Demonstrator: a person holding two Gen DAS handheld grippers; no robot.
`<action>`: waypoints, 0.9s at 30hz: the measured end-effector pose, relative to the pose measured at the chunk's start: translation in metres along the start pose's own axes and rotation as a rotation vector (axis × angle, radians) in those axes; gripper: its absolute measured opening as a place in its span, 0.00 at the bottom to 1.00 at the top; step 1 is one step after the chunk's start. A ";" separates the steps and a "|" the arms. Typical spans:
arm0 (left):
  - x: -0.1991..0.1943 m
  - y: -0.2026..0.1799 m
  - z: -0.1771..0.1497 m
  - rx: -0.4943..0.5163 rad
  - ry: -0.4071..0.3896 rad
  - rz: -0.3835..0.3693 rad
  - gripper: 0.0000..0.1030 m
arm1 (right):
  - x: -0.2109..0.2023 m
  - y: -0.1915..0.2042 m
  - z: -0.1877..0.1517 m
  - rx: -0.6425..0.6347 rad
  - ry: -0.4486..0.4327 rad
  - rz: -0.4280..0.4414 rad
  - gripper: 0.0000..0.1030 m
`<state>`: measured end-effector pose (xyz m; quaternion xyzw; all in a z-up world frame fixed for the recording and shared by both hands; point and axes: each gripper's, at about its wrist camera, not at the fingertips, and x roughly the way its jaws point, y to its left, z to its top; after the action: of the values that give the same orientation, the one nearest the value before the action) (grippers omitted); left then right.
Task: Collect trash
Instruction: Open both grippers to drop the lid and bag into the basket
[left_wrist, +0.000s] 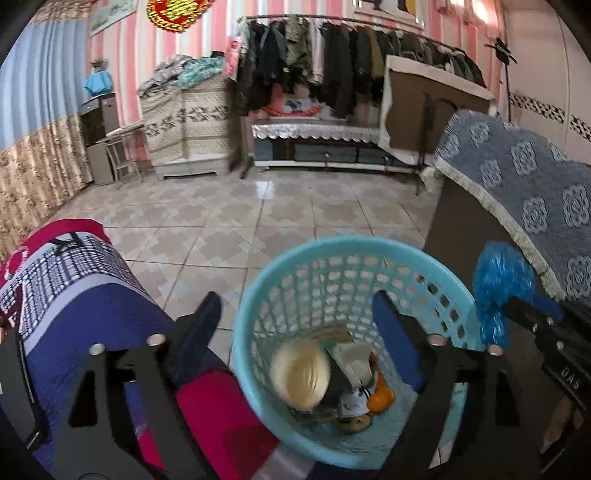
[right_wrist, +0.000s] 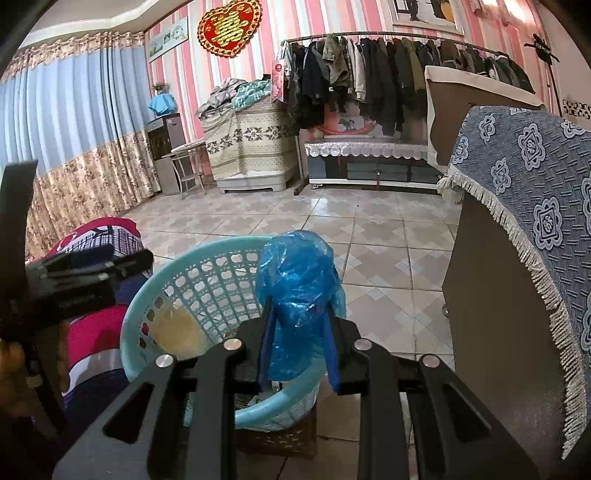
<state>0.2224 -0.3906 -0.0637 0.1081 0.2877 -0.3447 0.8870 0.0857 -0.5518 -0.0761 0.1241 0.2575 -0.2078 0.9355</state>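
Observation:
A light blue plastic basket (left_wrist: 266, 295) stands on the floor, also in the right wrist view (right_wrist: 147, 302). Inside lie a blurred cream round piece (left_wrist: 301, 376), an orange peel (left_wrist: 382, 400) and paper scraps. My left gripper (left_wrist: 295, 328) is open above the basket, one finger over the bedding, the other over the basket's inside. My right gripper (right_wrist: 299, 325) is shut on a crumpled blue plastic bag (right_wrist: 301, 284), held over the basket's right rim. The bag also shows in the left wrist view (left_wrist: 498, 280).
A bed with red, blue and white bedding (left_wrist: 92, 295) is at the left. A cabinet with a blue patterned cloth (right_wrist: 517, 192) is at the right. Tiled floor (right_wrist: 369, 240) stretches to a clothes rack (right_wrist: 388, 74) and low TV stand (right_wrist: 369, 162).

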 end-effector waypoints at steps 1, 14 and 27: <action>-0.001 0.002 0.001 -0.004 -0.004 0.008 0.83 | 0.001 0.001 0.000 -0.004 0.001 0.001 0.24; -0.039 0.061 -0.008 -0.047 -0.053 0.148 0.94 | 0.032 0.032 0.009 -0.025 0.012 0.034 0.24; -0.077 0.111 -0.019 -0.157 -0.080 0.235 0.94 | 0.041 0.051 0.012 -0.059 0.005 0.002 0.84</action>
<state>0.2431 -0.2585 -0.0351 0.0576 0.2636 -0.2190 0.9377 0.1462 -0.5245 -0.0819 0.0974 0.2659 -0.1989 0.9382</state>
